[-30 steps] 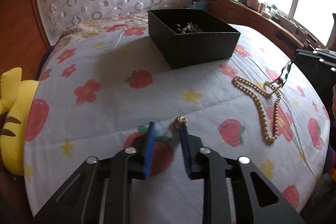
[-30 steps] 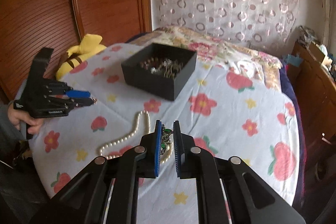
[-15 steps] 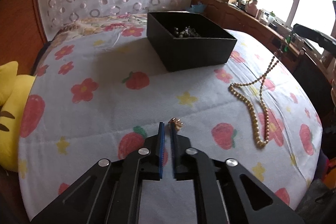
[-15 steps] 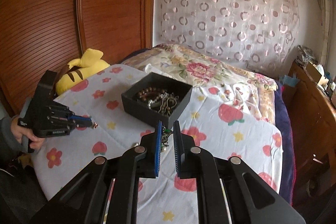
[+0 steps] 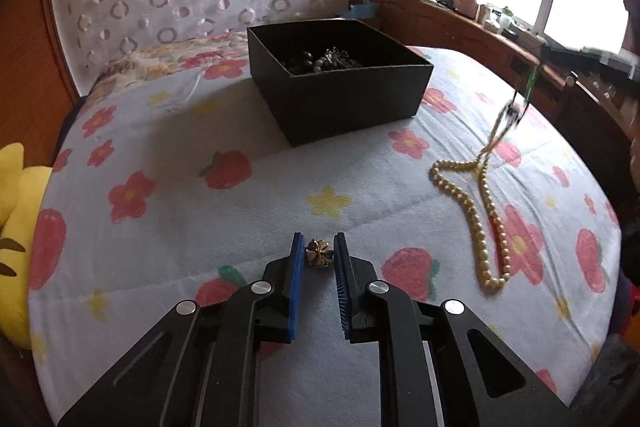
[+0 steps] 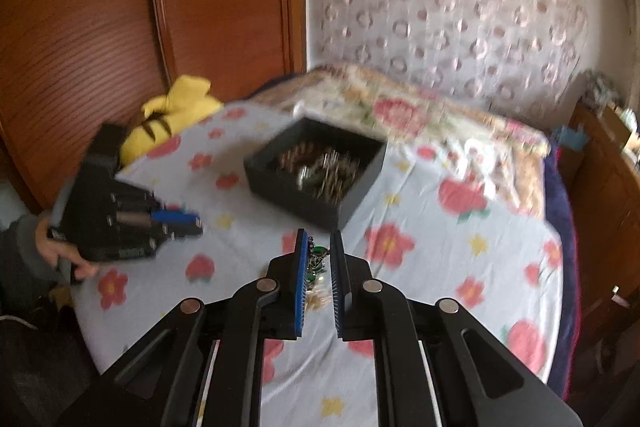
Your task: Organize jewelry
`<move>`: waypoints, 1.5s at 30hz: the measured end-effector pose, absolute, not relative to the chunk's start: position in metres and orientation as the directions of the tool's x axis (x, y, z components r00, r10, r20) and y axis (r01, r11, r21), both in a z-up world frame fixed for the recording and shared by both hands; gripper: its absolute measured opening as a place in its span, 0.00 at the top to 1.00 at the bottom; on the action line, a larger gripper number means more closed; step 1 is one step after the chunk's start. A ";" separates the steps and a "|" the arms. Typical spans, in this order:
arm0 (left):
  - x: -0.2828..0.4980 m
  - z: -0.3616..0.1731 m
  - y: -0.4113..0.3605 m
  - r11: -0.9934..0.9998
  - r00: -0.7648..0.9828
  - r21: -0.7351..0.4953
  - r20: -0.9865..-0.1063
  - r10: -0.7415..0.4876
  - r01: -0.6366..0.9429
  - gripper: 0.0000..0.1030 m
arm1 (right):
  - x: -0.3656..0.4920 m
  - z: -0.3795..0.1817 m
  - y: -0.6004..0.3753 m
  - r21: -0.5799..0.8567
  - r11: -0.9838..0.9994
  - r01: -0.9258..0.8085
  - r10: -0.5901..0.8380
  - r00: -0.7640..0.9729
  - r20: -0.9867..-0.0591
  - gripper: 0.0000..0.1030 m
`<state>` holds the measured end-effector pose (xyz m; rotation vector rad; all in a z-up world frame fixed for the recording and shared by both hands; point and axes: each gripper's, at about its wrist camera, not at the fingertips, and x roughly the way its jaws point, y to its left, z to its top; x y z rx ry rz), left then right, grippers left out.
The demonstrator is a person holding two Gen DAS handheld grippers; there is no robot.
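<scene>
My left gripper (image 5: 318, 255) hangs low over the bed (image 5: 180, 227), its jaws narrow. They have just been opening a little, and a small gold flower-shaped ornament (image 5: 319, 254) sits between the blue pads (image 5: 297, 267) at their tips. I cannot tell whether the pads press on it or only flank it.

My right gripper (image 6: 318, 259) is clamped narrow on the green-beaded end of a necklace (image 6: 316, 259), which bunches between its pads. In the left wrist view, that end hangs in the air at the right edge, blurred, and the strand runs down to a loop of cream pearls (image 5: 480, 219) lying on the flowered bedspread, right of my left gripper and well apart from it.

The black box (image 5: 352, 99) stands further up the bed, open at the top, with dark beads and metal pieces (image 5: 324, 59) piled inside. A yellow plush toy (image 5: 16, 227) lies at the left edge of the bed. In the right wrist view, a hand (image 6: 60, 251) holds the left gripper's handle.
</scene>
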<state>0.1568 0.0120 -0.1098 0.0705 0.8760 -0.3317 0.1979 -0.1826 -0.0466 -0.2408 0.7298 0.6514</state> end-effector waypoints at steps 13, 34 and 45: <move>0.155 -0.083 -0.005 0.930 0.631 -0.091 -0.711 -0.311 0.356 0.87 | 0.180 -0.097 -0.178 0.093 0.762 -0.641 0.452 0.423 -0.785 0.88; 0.145 -0.066 -0.025 0.915 0.653 -0.094 -0.672 -0.349 0.391 0.87 | 0.148 -0.028 -0.208 0.035 0.788 -0.614 0.475 0.571 -0.669 0.88; 0.189 -0.024 -0.021 0.919 0.706 -0.111 -0.607 -0.364 0.379 0.87 | 0.206 0.011 -0.166 -0.013 0.739 -0.673 0.545 0.609 -0.576 0.88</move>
